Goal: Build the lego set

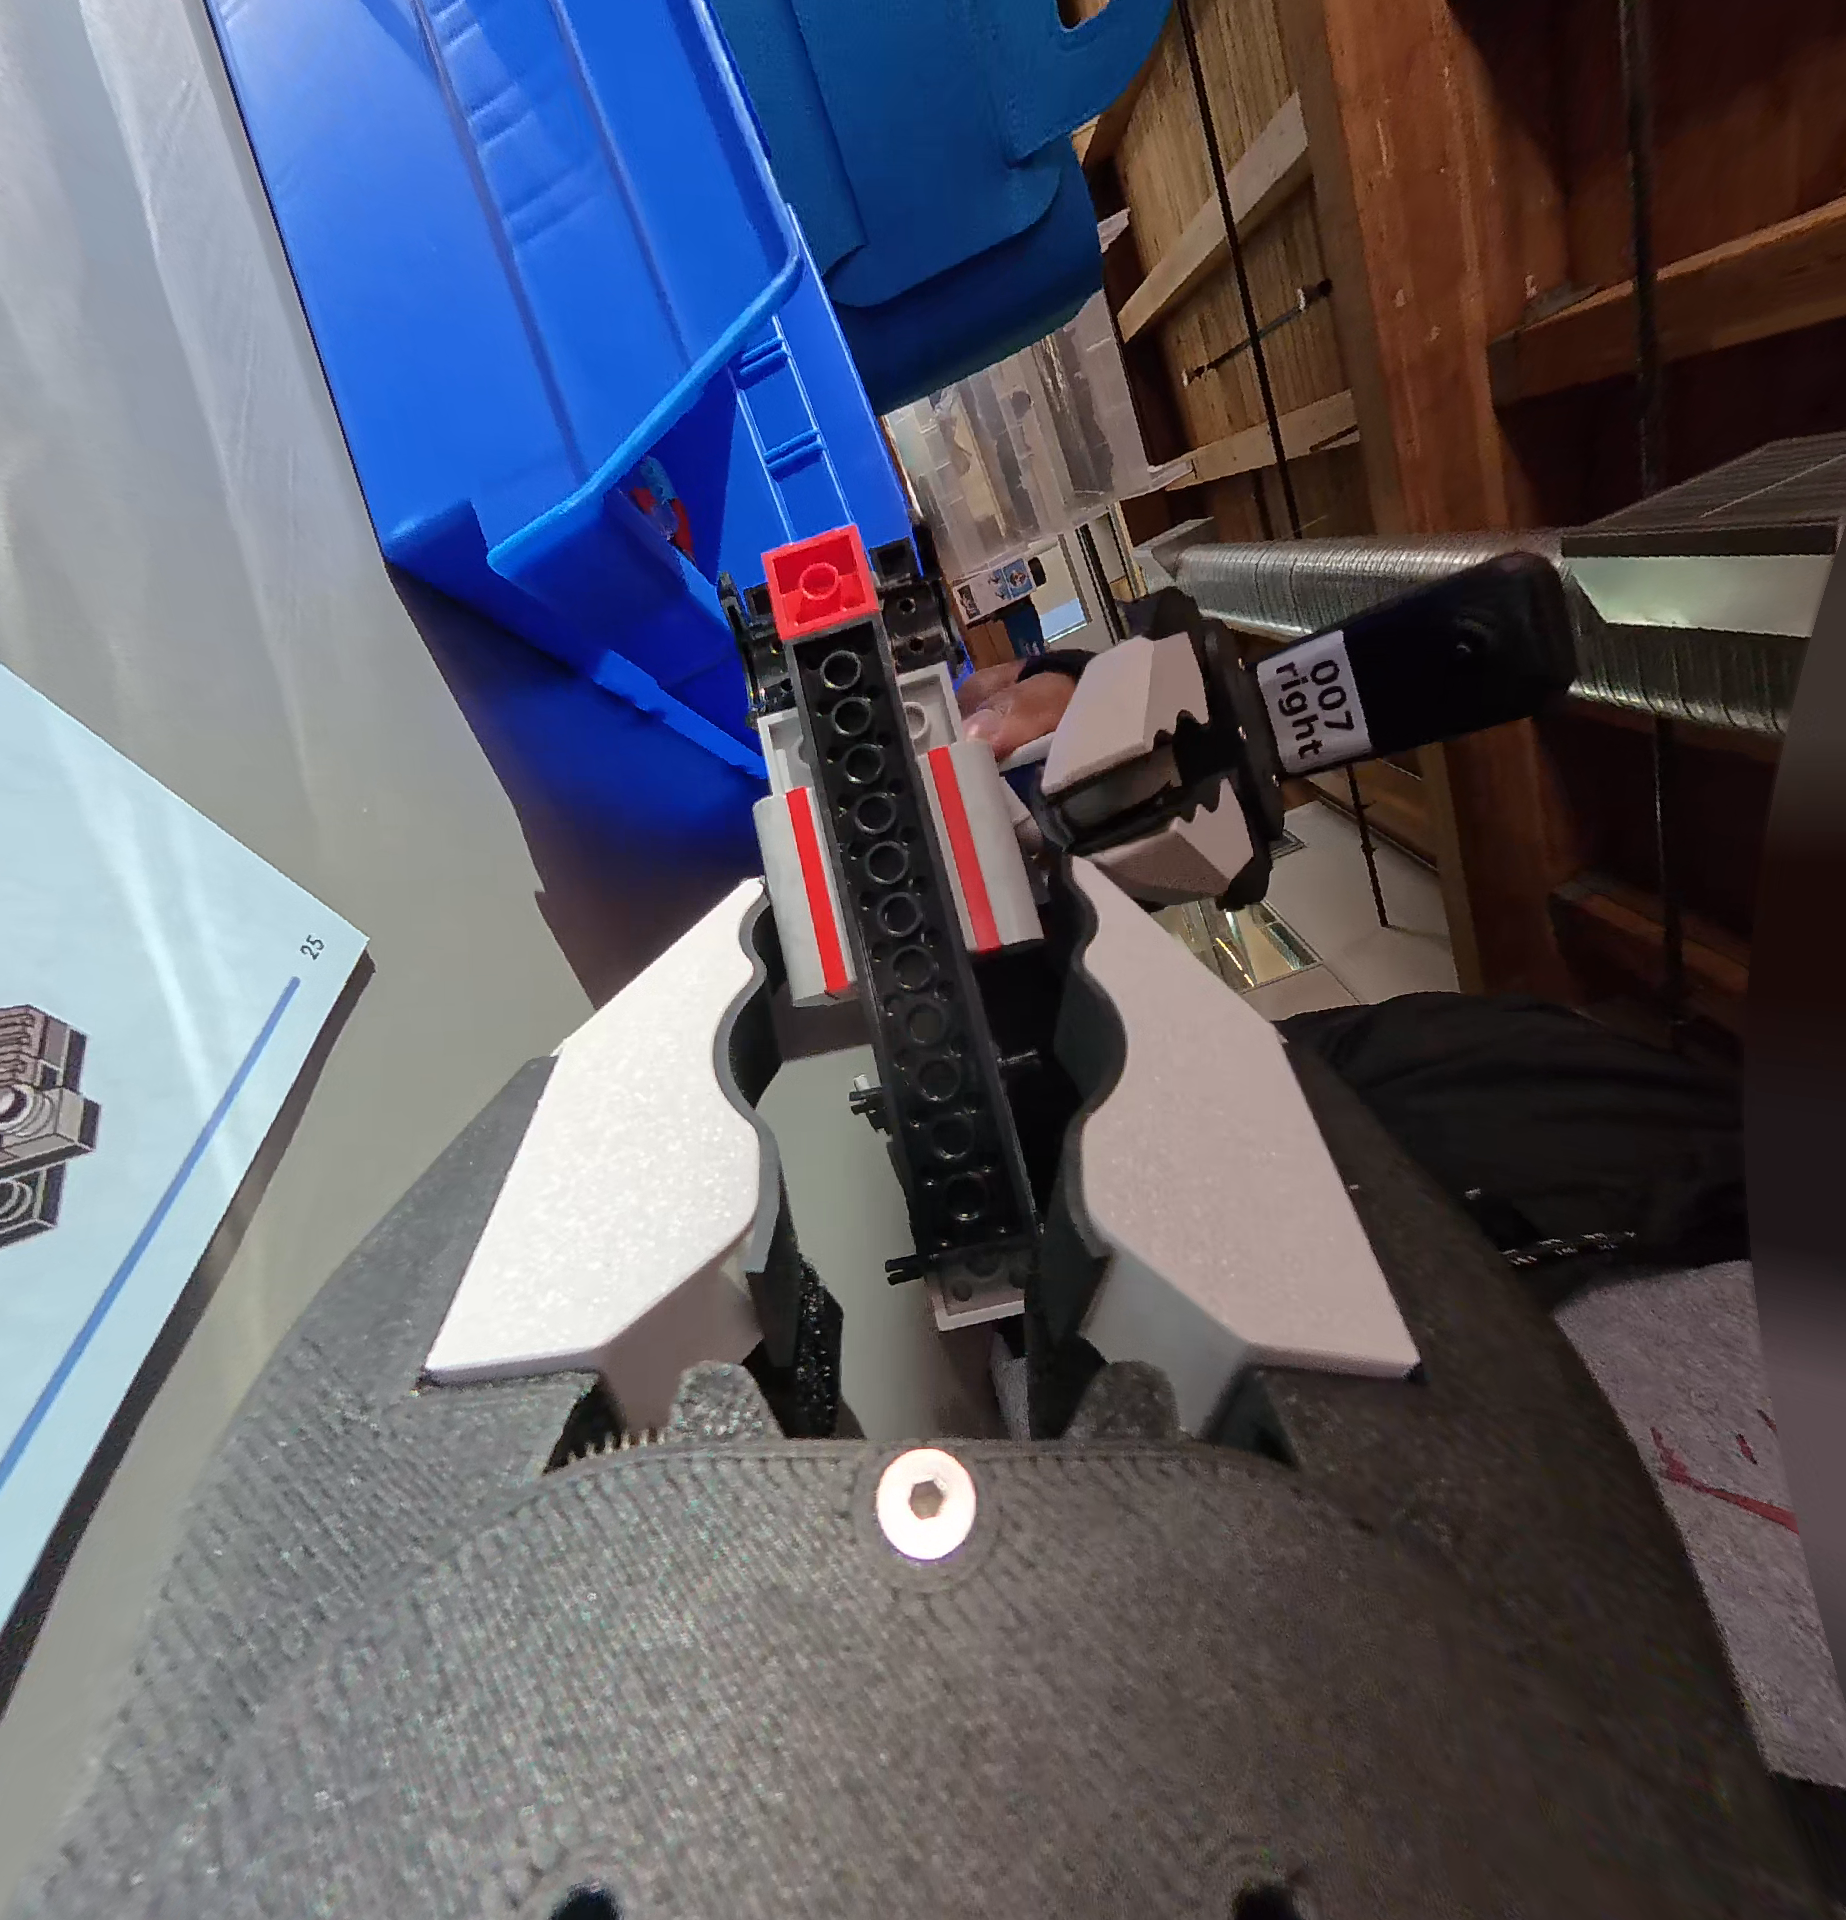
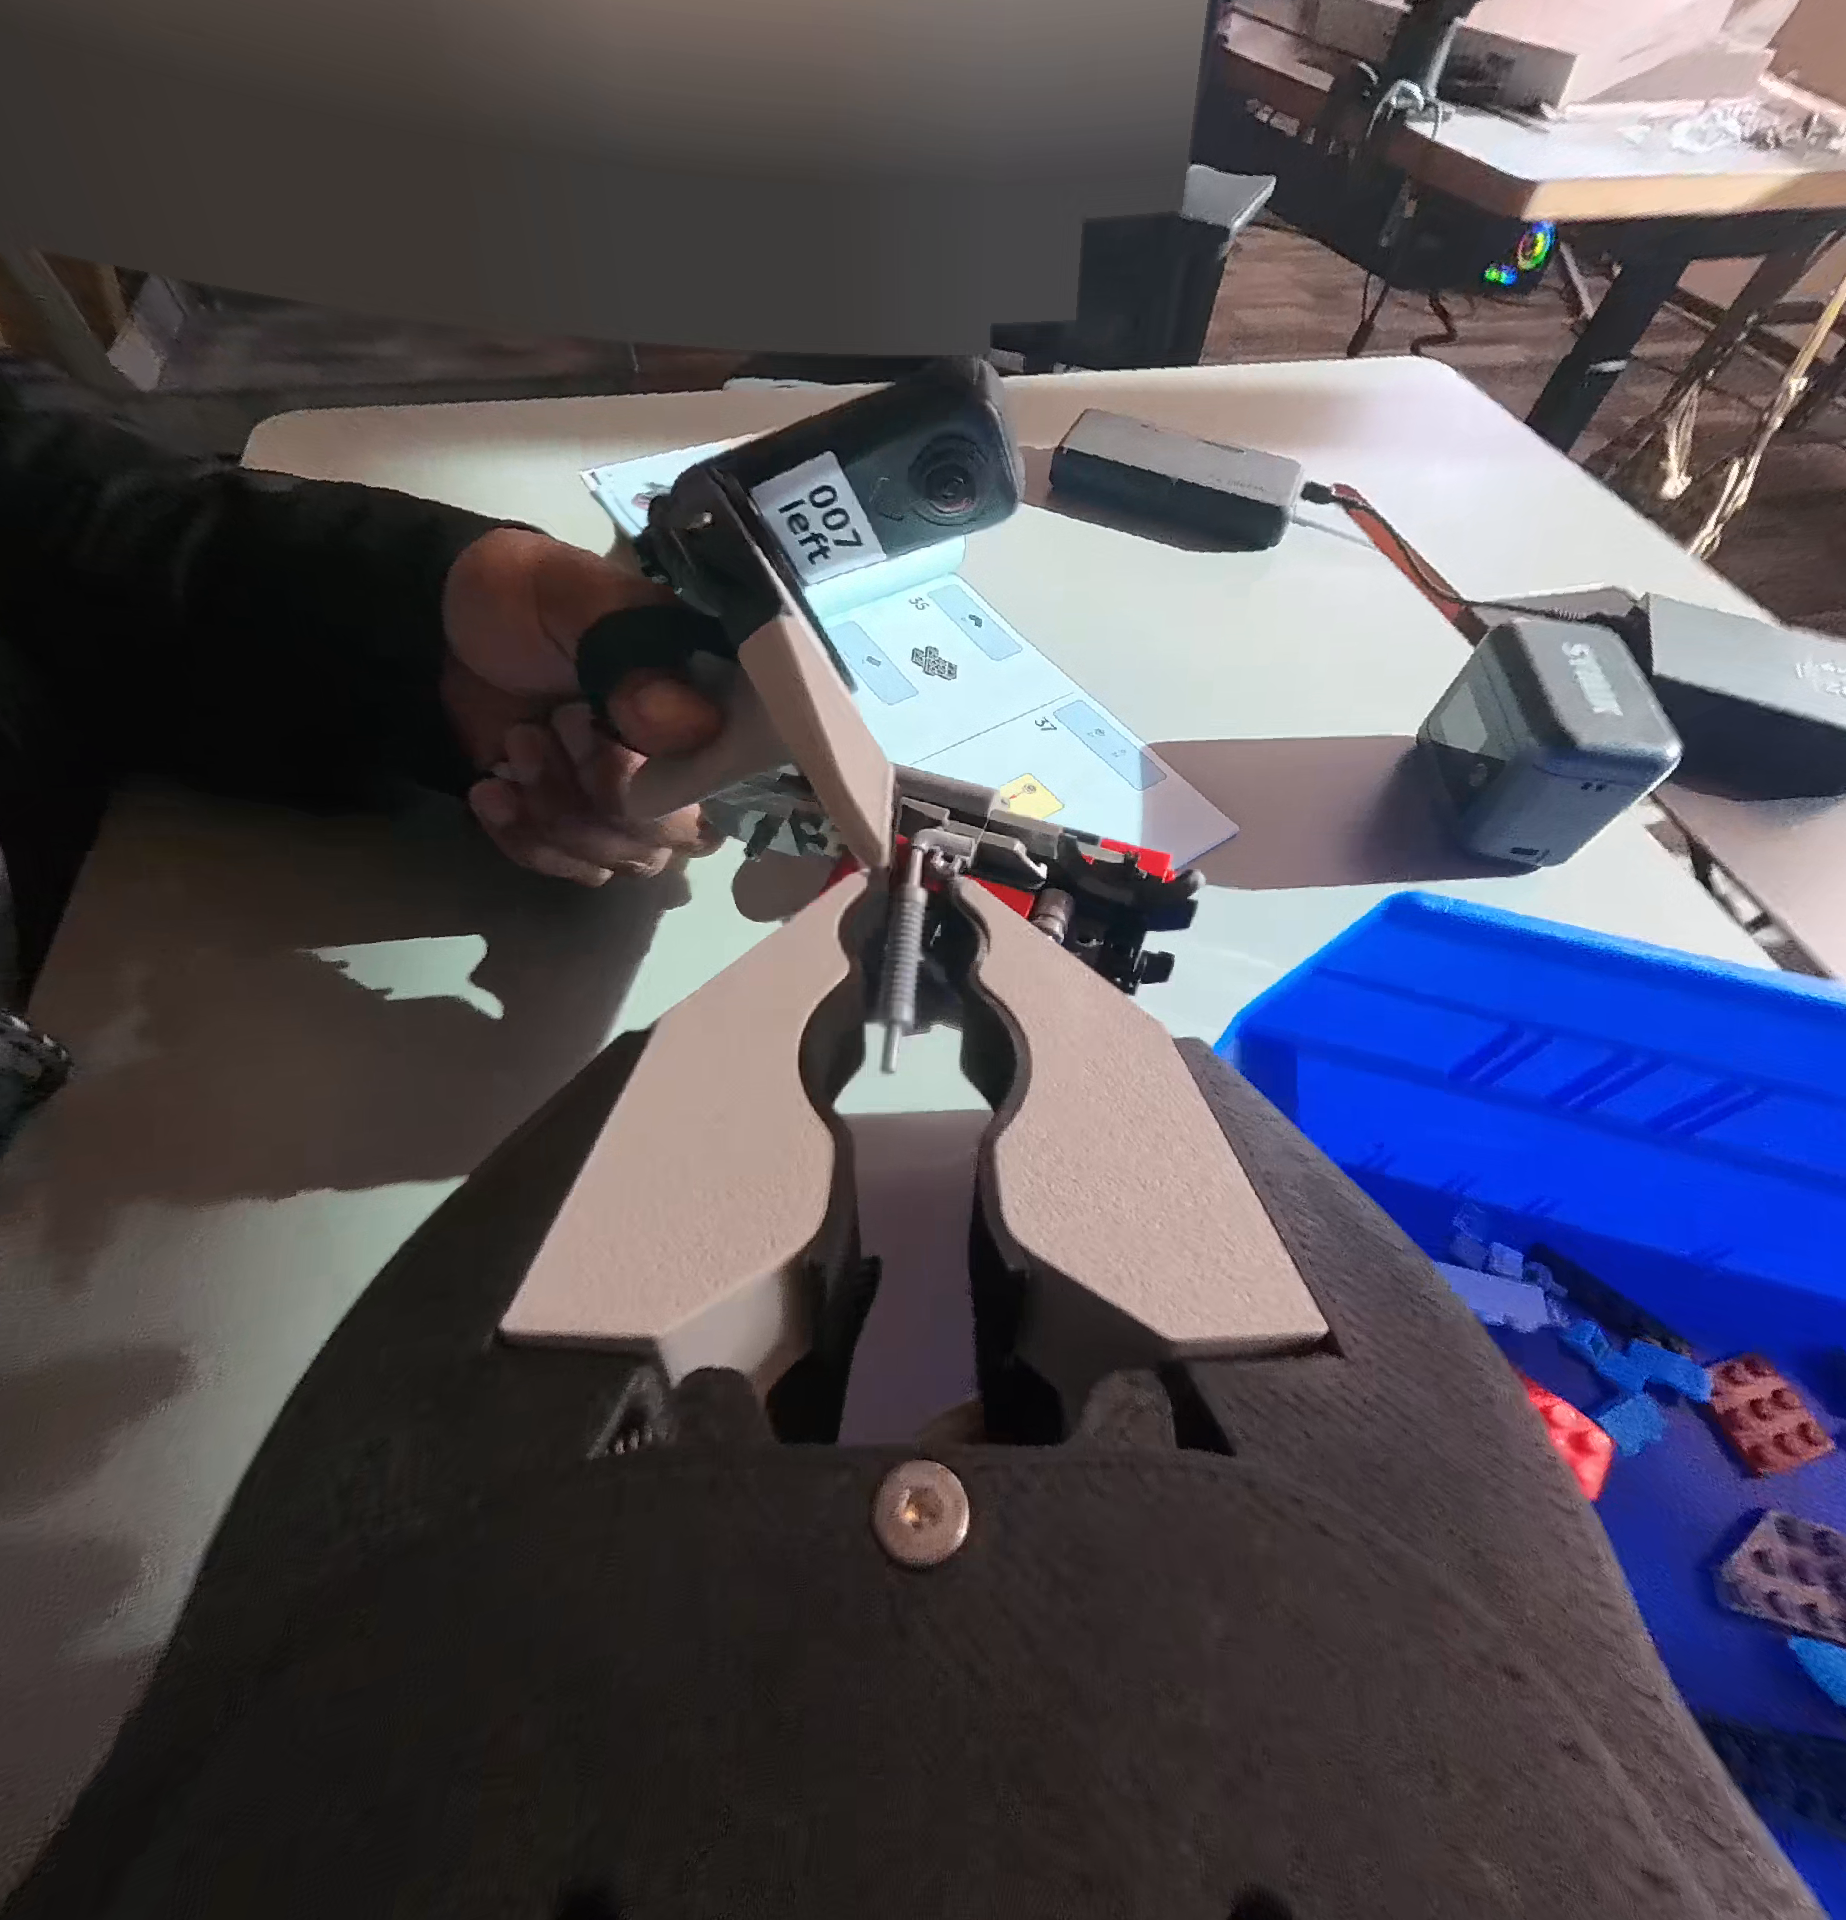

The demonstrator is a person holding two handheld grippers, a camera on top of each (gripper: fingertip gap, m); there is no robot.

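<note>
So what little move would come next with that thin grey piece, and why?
Probably ease the right gripper forward to seat the grey ribbed rod pinched at its fingertips into the lego model. The left gripper already grips the model, and the rod's tip sits right against it.

My left gripper (image 1: 914,1049): pale grey fingers, black ribbed body. Held lego model (image 1: 903,935): black beam with row of round holes, red square plate on end, light grey side blocks with red stripes. My right gripper (image 2: 903,966) pinched grey ribbed rod (image 2: 901,961). Bin (image 2: 1584,1122) was bright blue; bricks inside blue, red. Booklet (image 1: 88,1039) page was pale blue with darker blue line.
</note>
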